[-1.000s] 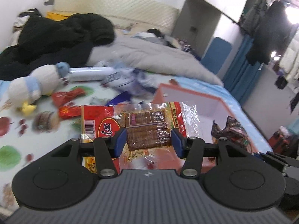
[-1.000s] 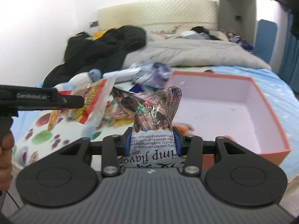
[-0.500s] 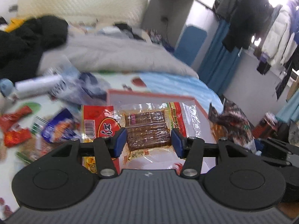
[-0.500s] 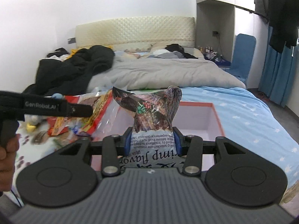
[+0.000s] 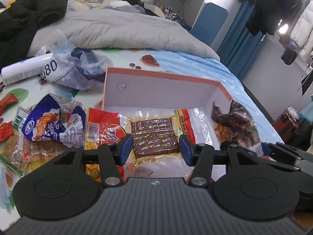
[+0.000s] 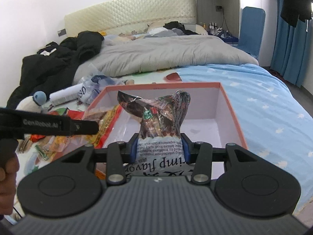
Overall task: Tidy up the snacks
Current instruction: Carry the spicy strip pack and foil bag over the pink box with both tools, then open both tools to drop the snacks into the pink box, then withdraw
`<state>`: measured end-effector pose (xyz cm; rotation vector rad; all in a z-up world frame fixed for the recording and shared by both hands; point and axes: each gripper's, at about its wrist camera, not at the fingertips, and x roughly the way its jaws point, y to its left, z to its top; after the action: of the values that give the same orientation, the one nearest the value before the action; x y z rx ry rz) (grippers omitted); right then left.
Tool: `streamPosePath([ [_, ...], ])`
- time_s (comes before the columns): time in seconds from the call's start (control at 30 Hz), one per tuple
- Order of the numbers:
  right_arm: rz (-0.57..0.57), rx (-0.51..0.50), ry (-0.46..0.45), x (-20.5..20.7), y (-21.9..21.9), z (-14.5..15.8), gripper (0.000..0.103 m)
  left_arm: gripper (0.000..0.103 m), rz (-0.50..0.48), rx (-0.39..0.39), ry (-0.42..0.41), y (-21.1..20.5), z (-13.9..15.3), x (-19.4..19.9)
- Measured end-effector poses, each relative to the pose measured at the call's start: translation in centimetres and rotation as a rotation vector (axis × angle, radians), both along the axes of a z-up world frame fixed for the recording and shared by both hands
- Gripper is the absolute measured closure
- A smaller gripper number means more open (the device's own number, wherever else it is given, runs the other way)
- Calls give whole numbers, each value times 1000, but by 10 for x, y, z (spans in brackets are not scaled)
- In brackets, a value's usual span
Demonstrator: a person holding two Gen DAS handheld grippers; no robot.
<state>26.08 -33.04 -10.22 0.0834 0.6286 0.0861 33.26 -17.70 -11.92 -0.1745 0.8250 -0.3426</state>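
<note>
Left gripper (image 5: 154, 148) clamps a clear-and-red dried-tofu packet (image 5: 152, 137); right gripper (image 6: 158, 148) clamps a crinkled foil shrimp-snack bag (image 6: 156, 125), frame centre. Risk: a packet snagging the orange-rimmed white cardboard box's (image 5: 166, 76) wall on release.

Even daylight, blown-out glare at window (image 5: 283, 26) top right, fisheye bending at edges, slight blur w/ soft shadows.

Shrimp snack bag (image 6: 159, 137) lettering cut by gripper body, hand (image 6: 6, 178) cropped at edge
</note>
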Motion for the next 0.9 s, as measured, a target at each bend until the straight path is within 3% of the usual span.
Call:
streamPosePath([
  [0.13, -27, -45, 19, 0, 4, -10, 55, 43, 33, 3, -15, 4, 2, -3],
  [0.17, -30, -52, 18, -1, 4, -9, 54, 35, 31, 2, -15, 5, 4, -5],
  [0.23, -42, -8, 23, -3, 0, -7, 50, 29, 32, -4, -27, 7, 10, -10],
  [0.33, -52, -11, 5, -11, 1, 1, 39, 29, 32, 8, -59, 8, 22, -23],
  [0.9, 9, 52, -98, -84, 33, 41, 38, 29, 84, -8, -155, 53, 82, -133],
])
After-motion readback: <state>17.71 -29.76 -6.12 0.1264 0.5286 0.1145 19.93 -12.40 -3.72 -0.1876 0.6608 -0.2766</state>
